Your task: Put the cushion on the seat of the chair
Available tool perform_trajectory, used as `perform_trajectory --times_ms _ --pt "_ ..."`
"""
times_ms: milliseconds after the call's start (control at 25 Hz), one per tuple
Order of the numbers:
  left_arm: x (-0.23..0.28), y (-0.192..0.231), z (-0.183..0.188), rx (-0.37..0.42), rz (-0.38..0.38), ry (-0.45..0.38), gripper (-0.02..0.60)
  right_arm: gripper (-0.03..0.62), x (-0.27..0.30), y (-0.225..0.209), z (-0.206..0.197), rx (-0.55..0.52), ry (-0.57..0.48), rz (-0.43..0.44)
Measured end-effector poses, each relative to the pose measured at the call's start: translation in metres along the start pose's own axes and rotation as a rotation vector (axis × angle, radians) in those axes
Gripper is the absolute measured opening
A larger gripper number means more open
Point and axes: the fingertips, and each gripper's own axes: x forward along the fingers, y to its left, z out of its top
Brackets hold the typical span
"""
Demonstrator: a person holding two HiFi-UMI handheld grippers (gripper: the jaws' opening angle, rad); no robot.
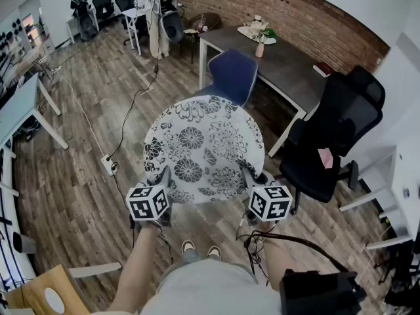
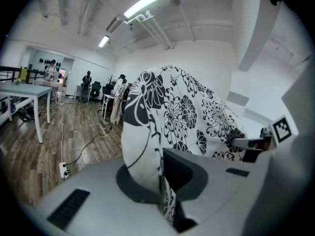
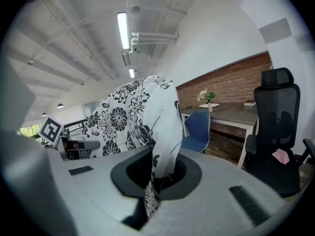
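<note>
**A:** Where's the cushion (image 1: 203, 146) right now?

**B:** You have it lifted off the floor in front of you. It is round and white with black flowers, and you grip its near edge at two spots. The blue chair (image 1: 233, 76) stands just past its far edge, with the seat mostly hidden behind the cushion.

**A:** What about my left gripper (image 1: 162, 176)?

**B:** Its jaws are pinched on the cushion's edge. In your left gripper view the printed cloth folds down between them.

**A:** And the right gripper (image 1: 252, 176)?

**B:** It is clamped on the edge further to your right, with the fabric pressed between the jaws.

**A:** What's nearby?

**B:** A black office chair (image 1: 331, 136) stands to your right with a pink scrap (image 1: 325, 157) on its seat. Behind the blue chair is a grey table (image 1: 289, 61) with a vase of flowers (image 1: 260, 44) on it, beside the brick wall (image 1: 315, 18).
</note>
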Motion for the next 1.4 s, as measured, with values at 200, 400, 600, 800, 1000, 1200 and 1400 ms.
perform_trajectory --times_ms 200,400,600,800,1000,1200,1400 --pt "0.008 -0.003 -0.007 -0.014 -0.03 0.01 0.009 0.009 0.004 0.0 -0.003 0.0 0.007 0.007" --pt "0.012 0.002 -0.005 -0.018 -0.021 0.01 0.009 0.011 0.009 0.0 -0.005 0.009 0.002 0.011" --pt "0.016 0.01 -0.011 -0.023 -0.032 0.035 0.009 0.011 0.02 0.003 -0.015 0.04 0.027 -0.01" --pt "0.032 0.044 -0.034 -0.026 -0.054 0.117 0.009 0.011 0.054 0.021 -0.041 0.09 0.077 -0.029" --pt "0.048 0.061 -0.035 -0.031 -0.075 0.161 0.009 0.011 0.075 0.02 -0.05 0.129 0.114 -0.064" --pt "0.076 0.076 -0.034 -0.037 -0.076 0.18 0.009 0.011 0.109 0.012 -0.051 0.137 0.129 -0.081" --pt "0.133 0.078 -0.013 -0.035 -0.073 0.182 0.009 0.011 0.158 -0.022 -0.033 0.144 0.127 -0.077"
